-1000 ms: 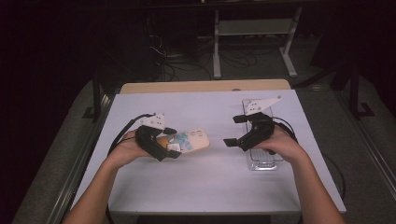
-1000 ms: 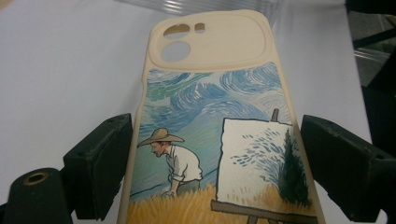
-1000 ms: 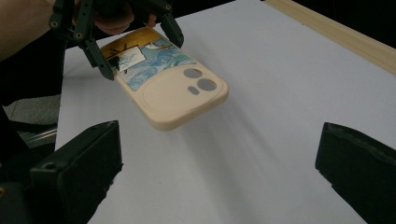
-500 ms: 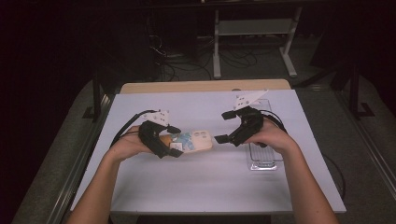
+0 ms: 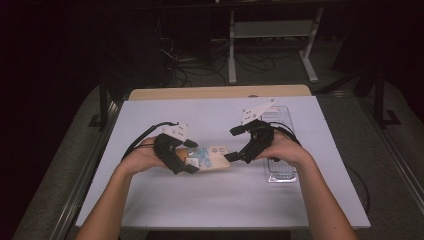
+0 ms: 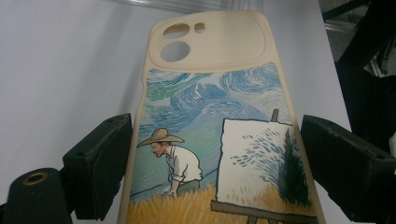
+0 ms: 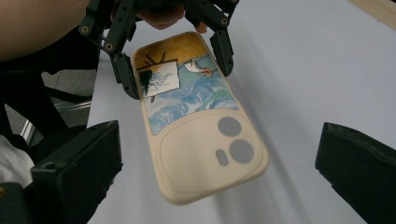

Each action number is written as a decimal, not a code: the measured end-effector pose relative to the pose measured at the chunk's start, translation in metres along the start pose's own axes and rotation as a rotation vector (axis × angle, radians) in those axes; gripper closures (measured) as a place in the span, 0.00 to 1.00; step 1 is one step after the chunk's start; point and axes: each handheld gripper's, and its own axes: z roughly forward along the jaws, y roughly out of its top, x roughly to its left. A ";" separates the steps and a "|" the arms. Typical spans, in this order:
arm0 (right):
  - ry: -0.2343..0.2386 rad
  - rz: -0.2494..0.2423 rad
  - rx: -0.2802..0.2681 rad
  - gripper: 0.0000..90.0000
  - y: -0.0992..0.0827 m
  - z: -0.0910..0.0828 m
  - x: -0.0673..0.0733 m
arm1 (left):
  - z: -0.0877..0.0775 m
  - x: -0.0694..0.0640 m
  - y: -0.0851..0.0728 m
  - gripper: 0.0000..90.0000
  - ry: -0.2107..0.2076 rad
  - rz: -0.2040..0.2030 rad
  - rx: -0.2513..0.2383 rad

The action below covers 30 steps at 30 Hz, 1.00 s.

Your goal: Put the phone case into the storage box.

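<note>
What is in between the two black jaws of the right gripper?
The camera end of the phone case sits between the open right gripper jaws, touching neither pad; the right gripper view shows it.

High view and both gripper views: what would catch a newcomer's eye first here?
The cream phone case printed with a painter in a straw hat under a swirling blue sky stands out, held mid-table above the white tabletop. The left hand-held gripper clamps its painted end, while the right hand-held gripper straddles the camera-cutout end with its jaws wide apart. A clear plastic tray lies at the right, by the person's right hand.
</note>
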 end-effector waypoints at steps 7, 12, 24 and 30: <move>0.018 -0.051 0.035 0.00 0.000 0.007 0.005 | 0.003 -0.006 0.004 0.13 -0.015 0.026 0.006; 0.024 -0.074 0.060 0.00 0.000 0.012 0.008 | 0.003 -0.008 0.005 0.13 -0.021 0.038 -0.004; 0.051 -0.116 0.096 0.00 -0.001 0.028 0.013 | 0.004 -0.015 0.008 0.13 -0.041 0.064 0.000; 0.068 -0.146 0.116 0.00 -0.002 0.038 0.014 | 0.005 -0.019 0.012 0.13 -0.046 0.087 0.003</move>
